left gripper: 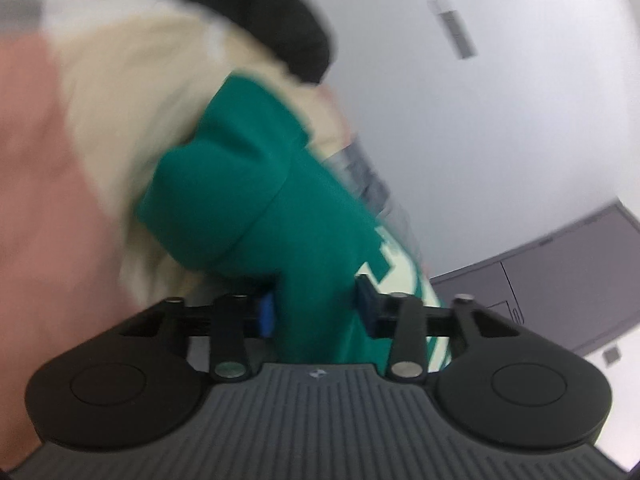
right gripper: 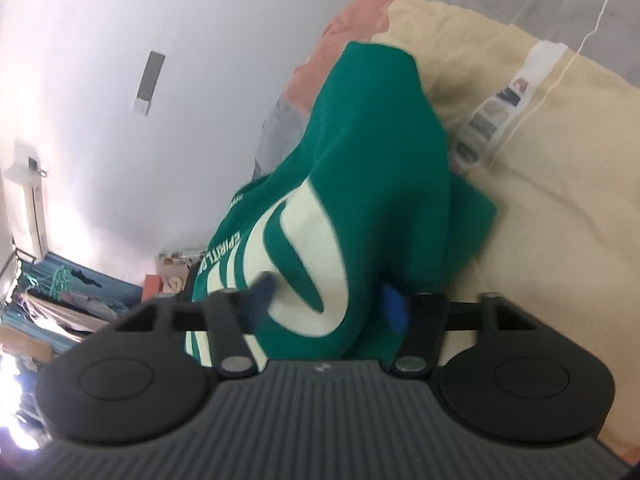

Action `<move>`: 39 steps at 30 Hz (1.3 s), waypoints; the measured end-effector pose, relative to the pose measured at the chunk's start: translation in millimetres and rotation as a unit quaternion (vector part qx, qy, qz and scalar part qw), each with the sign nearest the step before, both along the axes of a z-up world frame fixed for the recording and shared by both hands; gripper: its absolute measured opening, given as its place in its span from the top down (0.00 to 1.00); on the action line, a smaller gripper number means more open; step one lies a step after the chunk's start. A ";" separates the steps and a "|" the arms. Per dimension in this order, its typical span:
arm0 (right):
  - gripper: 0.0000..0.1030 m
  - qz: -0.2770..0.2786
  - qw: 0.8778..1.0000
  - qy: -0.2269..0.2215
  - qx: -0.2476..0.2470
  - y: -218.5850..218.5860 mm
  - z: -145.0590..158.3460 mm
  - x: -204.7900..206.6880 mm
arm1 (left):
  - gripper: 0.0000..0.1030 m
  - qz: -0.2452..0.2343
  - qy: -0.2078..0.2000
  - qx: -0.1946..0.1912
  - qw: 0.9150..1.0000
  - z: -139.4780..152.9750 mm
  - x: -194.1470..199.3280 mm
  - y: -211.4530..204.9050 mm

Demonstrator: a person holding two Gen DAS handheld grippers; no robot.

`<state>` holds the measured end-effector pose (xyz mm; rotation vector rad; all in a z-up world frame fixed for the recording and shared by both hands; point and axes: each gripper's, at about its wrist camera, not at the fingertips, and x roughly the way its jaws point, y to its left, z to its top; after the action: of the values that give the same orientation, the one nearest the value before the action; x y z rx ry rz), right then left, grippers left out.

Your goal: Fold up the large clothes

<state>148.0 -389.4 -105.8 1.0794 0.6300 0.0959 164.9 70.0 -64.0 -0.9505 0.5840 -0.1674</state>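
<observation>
- The green sweatshirt (left gripper: 256, 184) with cream lettering is lifted off the bed and hangs bunched between the two grippers; its far end droops onto the cream blanket (right gripper: 552, 184).
- In the left wrist view the cloth runs from between the fingers up and away to the left, a thick rolled fold lying on the left side and the lettered face on the right.
- In the right wrist view the same sweatshirt (right gripper: 360, 160) rises from the fingers toward the top of the picture, lettering on the left, plain green on the right.
- The left gripper (left gripper: 316, 308) has its fingers partly closed, with green fabric filling the gap between the blue pads; it looks like a hold on a thick bunch of cloth.
- The right gripper (right gripper: 328, 304) is likewise partly closed, with a bunch of the printed front between its pads.
- Both hands appear equally near the cloth, each at its own edge; the long axis runs away from both sets of fingers.
- Around this: a pink cloth (left gripper: 36, 184), a black garment (left gripper: 280, 20), a pale wall (right gripper: 160, 32). Both pictures are blurred.
</observation>
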 end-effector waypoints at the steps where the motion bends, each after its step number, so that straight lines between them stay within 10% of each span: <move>1: 0.76 0.010 1.000 -0.008 -0.010 1.7 4.4 1.5 | 0.71 0.001 -0.017 0.005 1.000 7.2 -0.6 1.7; 7: 0.90 0.048 0.992 -0.098 -0.067 19.4 41.2 -1.7 | 0.84 0.013 -0.079 0.039 0.996 37.6 19.7 15.9; 15: 0.91 0.062 0.993 -0.004 -0.104 37.4 4.4 18.9 | 0.84 0.012 0.010 0.053 0.998 -9.5 49.2 19.5; 22: 0.87 0.053 0.994 -0.003 -0.093 40.8 3.9 13.3 | 0.76 0.015 0.008 0.048 0.999 -10.2 37.5 14.4; 24: 0.77 0.048 0.995 0.003 -0.088 41.4 4.9 6.4 | 0.55 0.009 0.015 0.019 1.000 -14.1 38.3 15.3; 25: 0.61 0.049 0.995 0.004 -0.083 40.3 4.4 3.8 | 0.33 0.000 0.017 -0.001 1.000 -13.9 34.4 14.8; 28: 0.14 0.056 0.997 -0.010 -0.045 46.5 5.5 -2.2 | 0.13 -0.003 0.028 -0.034 0.999 -15.1 22.2 9.8; 39: 0.08 -0.019 0.998 0.061 0.004 38.3 -16.9 -10.4 | 0.08 0.004 0.075 -0.138 0.988 -62.9 29.8 3.7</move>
<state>137.6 -351.1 -122.7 1.1109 0.7192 0.0001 194.7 73.7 -126.9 -1.2408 0.7076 -0.1727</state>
